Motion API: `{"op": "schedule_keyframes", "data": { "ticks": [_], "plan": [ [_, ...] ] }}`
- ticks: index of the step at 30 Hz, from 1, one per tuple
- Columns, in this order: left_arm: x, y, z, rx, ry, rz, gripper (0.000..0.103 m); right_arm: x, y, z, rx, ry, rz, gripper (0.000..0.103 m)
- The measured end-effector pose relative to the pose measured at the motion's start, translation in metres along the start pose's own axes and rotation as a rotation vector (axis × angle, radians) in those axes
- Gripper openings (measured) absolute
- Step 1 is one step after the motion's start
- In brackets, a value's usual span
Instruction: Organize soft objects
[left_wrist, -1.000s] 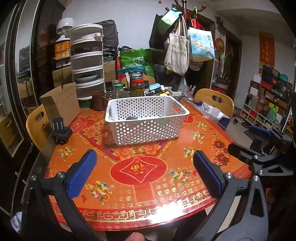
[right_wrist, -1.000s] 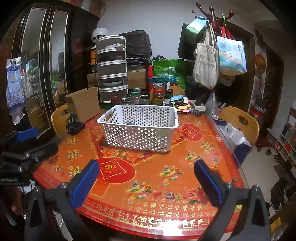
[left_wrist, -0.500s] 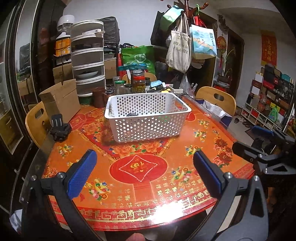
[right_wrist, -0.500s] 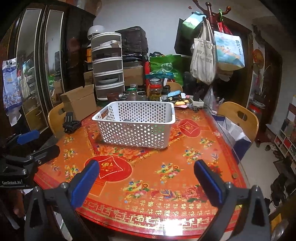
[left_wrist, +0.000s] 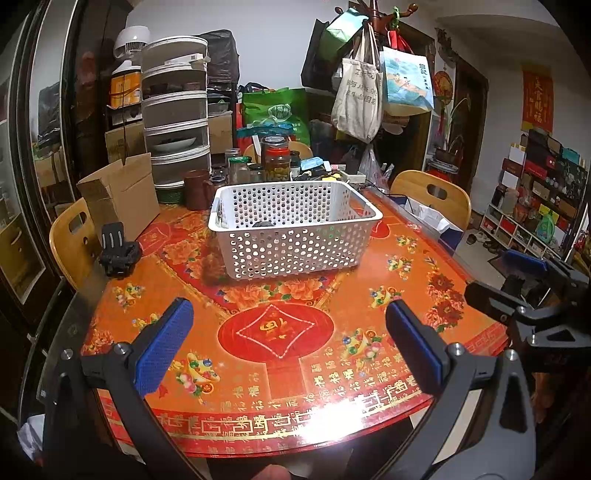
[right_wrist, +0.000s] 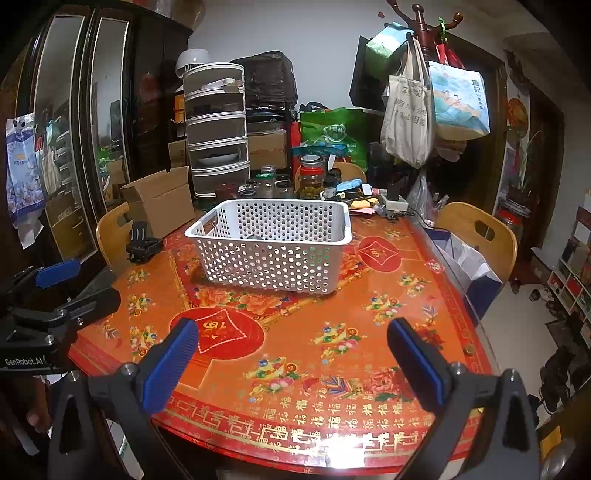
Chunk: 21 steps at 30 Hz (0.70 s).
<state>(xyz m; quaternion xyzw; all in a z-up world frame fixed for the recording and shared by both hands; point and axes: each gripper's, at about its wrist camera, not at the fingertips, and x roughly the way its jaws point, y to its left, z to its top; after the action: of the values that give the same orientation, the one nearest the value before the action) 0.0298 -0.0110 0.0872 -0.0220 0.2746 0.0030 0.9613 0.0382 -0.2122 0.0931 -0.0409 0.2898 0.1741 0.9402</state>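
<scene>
Hovering over the near edge of the table, the left gripper has its blue-padded jaws spread wide with nothing between them. The right gripper hangs the same way over the near edge, fully spread and holding nothing. Each shows in the other's view: the right one at the table's right edge in the left wrist view, the left one at the table's left edge in the right wrist view.

A white perforated basket stands toward the far middle of the table, well apart from both grippers. Something dark lies on its floor near the left wall; what it is cannot be told, nor whether it is soft.

A black strap mount sits at the table's left edge, and an open cardboard box stands behind it toward the far left corner. Jars crowd the far edge behind the basket. Wooden chairs stand at the left and right sides.
</scene>
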Motion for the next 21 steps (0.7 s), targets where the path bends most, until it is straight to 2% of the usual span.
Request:
{"op": "schedule_keyframes", "data": {
  "ticks": [21],
  "plan": [
    [-0.0004,0.0014,-0.0002,0.0,0.0,-0.001,0.103,0.0006,0.0015,-0.0028,0.006,0.005,-0.002,0.102]
  ]
}}
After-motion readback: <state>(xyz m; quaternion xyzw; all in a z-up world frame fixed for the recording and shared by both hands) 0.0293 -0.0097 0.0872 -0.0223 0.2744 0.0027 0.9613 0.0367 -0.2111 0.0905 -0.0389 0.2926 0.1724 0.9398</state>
